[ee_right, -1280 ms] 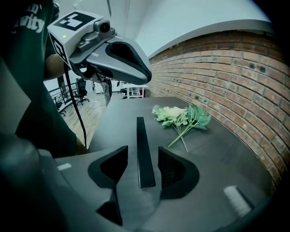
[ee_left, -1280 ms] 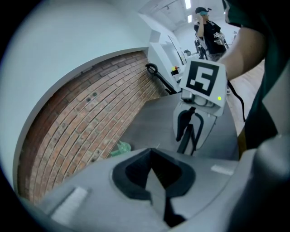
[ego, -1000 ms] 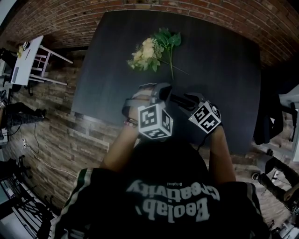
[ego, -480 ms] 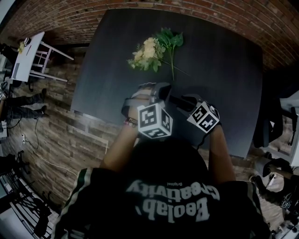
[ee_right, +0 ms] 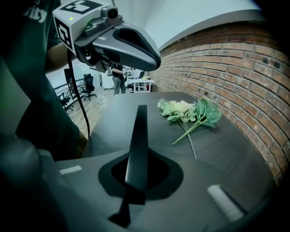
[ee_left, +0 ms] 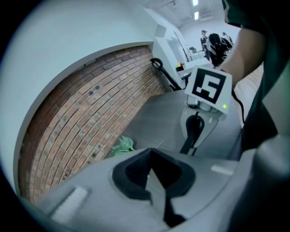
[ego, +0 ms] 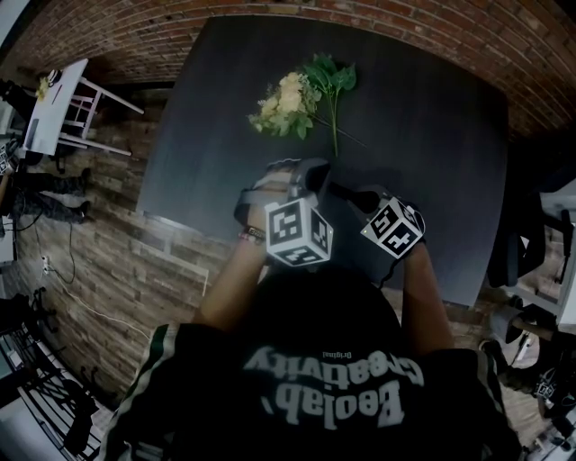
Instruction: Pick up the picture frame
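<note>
Between the clenched jaws of the right hand-held gripper [ee_right: 130, 194], the picture frame [ee_right: 138, 136], upright, edge-on.

Against the charcoal-black table [ego: 432, 135], the flowers [ego: 288, 94] at its far side are cream-yellow with green leaves [ego: 328, 76], the picture frame [ee_right: 137, 145] over its near side is black, the marker cubes [ego: 298, 233] carry black-and-white squares, and the wall [ego: 405, 18] beyond it is red-brown brick.

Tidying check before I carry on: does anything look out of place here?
Only the flower bunch: it lies flat on the dark table, stems loose, with no vase in view. Nothing looks spilled or broken.
</note>
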`<state>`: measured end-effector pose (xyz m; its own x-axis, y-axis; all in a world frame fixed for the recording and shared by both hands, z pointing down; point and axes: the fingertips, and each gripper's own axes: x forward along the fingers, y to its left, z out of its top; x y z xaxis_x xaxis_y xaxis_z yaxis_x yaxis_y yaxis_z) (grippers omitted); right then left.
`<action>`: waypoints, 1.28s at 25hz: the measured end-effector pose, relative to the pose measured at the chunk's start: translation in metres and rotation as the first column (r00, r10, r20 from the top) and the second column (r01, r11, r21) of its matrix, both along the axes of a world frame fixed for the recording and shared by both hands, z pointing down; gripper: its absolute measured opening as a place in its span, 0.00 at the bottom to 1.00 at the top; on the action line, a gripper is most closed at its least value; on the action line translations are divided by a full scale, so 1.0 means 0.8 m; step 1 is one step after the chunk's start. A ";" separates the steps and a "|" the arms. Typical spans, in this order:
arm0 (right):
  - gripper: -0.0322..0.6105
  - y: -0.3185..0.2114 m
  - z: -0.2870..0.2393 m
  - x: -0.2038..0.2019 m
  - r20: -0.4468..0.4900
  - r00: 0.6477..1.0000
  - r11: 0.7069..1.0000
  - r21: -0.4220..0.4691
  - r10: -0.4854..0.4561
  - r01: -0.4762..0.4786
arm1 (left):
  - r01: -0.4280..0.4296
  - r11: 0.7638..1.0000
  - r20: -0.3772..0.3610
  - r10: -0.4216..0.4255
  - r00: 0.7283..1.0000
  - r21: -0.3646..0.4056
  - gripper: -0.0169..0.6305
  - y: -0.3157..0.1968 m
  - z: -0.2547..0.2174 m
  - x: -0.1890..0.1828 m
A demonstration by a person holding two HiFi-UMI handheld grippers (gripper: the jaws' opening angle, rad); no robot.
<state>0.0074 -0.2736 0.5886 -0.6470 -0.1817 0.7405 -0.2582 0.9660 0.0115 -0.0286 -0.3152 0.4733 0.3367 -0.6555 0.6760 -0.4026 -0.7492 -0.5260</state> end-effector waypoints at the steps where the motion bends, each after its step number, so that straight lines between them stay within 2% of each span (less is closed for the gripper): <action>1: 0.07 0.001 -0.001 0.000 0.004 1.000 1.000 -0.005 0.001 -0.001 | -0.001 1.000 0.000 0.001 1.000 0.000 0.03 0.000 0.000 0.000; 17: 0.07 -0.009 -0.011 0.001 0.025 0.998 0.998 -0.013 0.057 -0.056 | -0.011 1.000 0.001 0.011 1.000 0.002 0.03 -0.004 0.000 -0.007; 32: 0.07 -0.022 -0.052 -0.007 0.082 0.989 0.992 0.037 0.121 -0.124 | -0.008 1.000 -0.009 0.008 1.000 0.021 0.03 -0.005 -0.008 -0.017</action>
